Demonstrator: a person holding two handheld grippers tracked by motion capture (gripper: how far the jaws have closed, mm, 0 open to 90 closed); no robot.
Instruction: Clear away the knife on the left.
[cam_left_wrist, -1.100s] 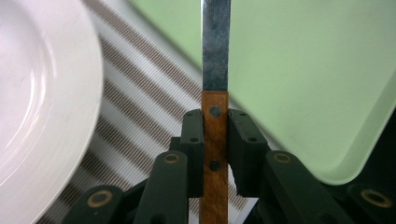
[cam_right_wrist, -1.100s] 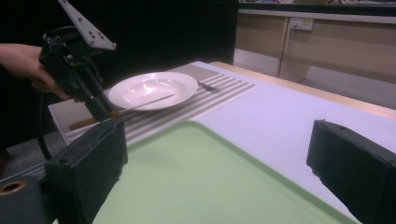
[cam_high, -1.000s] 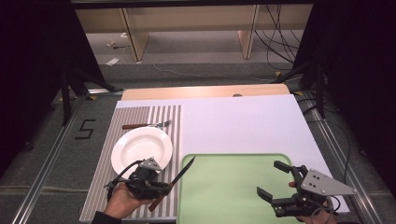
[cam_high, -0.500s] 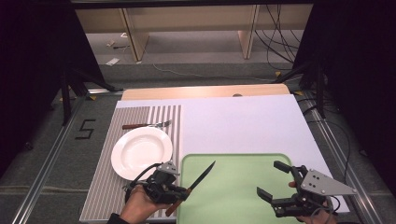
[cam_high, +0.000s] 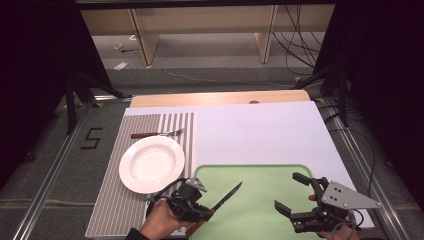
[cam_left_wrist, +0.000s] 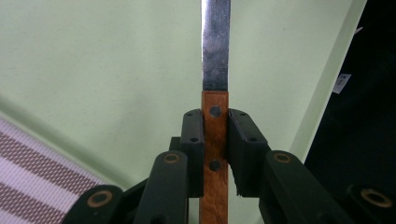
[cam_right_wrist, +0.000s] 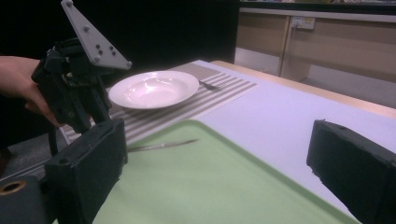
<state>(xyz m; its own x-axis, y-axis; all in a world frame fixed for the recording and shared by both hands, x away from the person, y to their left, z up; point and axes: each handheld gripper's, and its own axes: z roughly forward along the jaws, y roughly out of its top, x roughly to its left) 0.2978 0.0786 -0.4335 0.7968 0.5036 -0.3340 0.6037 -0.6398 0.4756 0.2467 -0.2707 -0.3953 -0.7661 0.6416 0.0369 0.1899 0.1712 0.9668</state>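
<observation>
The left claw (cam_high: 212, 210) is clamped on the wooden handle of the knife (cam_high: 226, 194), whose blade juts out over the green tray (cam_high: 260, 175) at the bench's near edge — the grip looks narrow, so the knife could pivot or slip and land skewed if tilted. Farther right, the right claw (cam_high: 289, 192) hangs with jaws wide apart and empty. The blade tip is cut off in the left gripper view — the handle's end is hidden.
</observation>
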